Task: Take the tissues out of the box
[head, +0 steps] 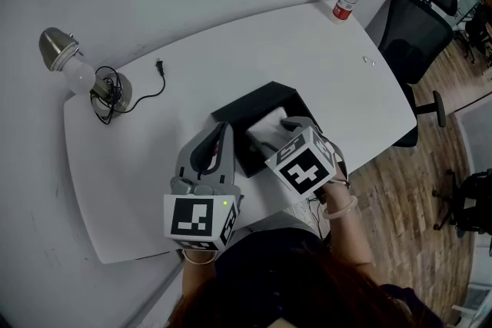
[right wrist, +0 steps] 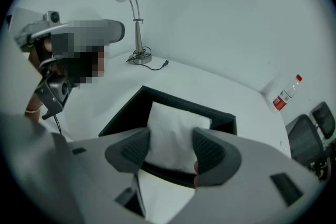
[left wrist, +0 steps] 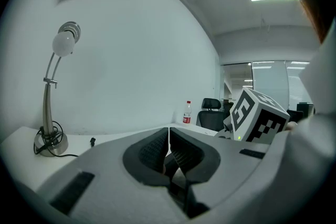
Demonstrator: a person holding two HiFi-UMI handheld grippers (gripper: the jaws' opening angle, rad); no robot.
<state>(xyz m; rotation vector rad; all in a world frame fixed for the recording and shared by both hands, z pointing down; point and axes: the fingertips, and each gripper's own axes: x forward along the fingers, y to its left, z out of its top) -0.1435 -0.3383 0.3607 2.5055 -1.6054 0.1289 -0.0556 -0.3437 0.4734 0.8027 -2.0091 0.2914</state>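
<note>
1. Head view:
   - The black box [head: 257,98] sits on the white tabletop [head: 154,165] just in front of the person.
   - A white wad of tissues [head: 265,127] shows at the box's near end, and the right claw [head: 290,127] reaches down onto it.
   - The left claw [head: 224,136] lies beside the box on its left, apart from the tissues.
   - No tissues lie loose on the tabletop, so I judge the removal begun but not done.
   - A lamp [head: 77,69], a bottle [head: 347,0] and a chair [head: 415,27] stand well apart from the work.

2. Left gripper view:
   - The left claw [left wrist: 168,136] has its jaws pressed together with nothing between them.
   - It points out roughly level over the tabletop, so it has no part in the pull.
   - The right gripper's marker cube [left wrist: 257,115] shows off to its right.

3. Right gripper view:
   - The right claw [right wrist: 173,140] stands wide, but it is not empty. Its ribbed pads [right wrist: 137,147] bear on both sides of a thick wad of tissues [right wrist: 176,120], which pinches in between them.
   - The wad rises from the box [right wrist: 122,113], and its far end is over the opening.
   - The tissues are gripped and part-way up. What is left is to lift them clear and set them down.
   - I cannot tell whether more tissues stay below.
</note>
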